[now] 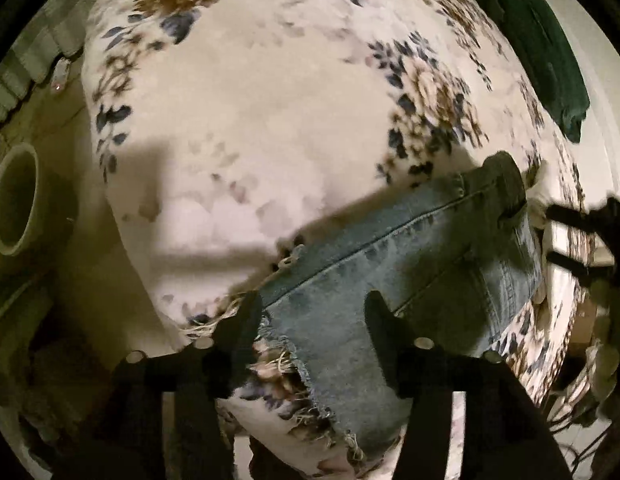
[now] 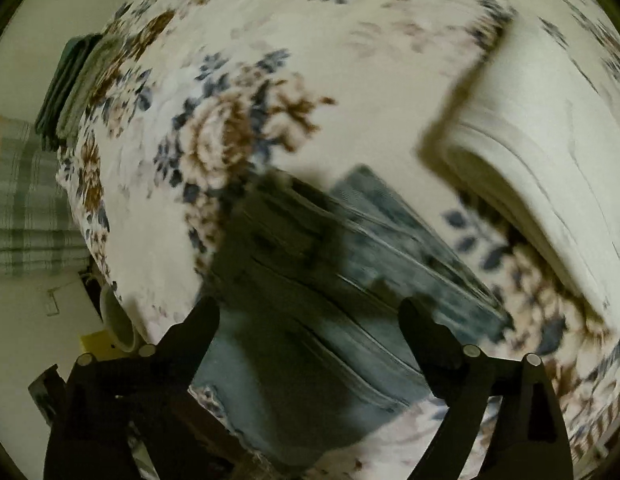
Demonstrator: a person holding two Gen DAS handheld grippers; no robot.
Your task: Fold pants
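Note:
Light blue denim pants (image 1: 410,264) lie on a cream floral blanket (image 1: 269,120), with a frayed hem near the bottom of the left wrist view. My left gripper (image 1: 314,312) is open just above the frayed leg end, holding nothing. The right gripper shows at the right edge of the left wrist view (image 1: 582,236). In the blurred right wrist view the pants (image 2: 350,292) lie in layers under my right gripper (image 2: 310,320), which is open and empty above them.
A dark green folded garment (image 1: 550,60) lies at the blanket's far right edge. A folded cream cloth (image 2: 542,184) lies on the blanket to the right. A round cream cup or tube (image 1: 13,204) sits off the bed at left. A plaid fabric (image 2: 21,200) is beside the bed.

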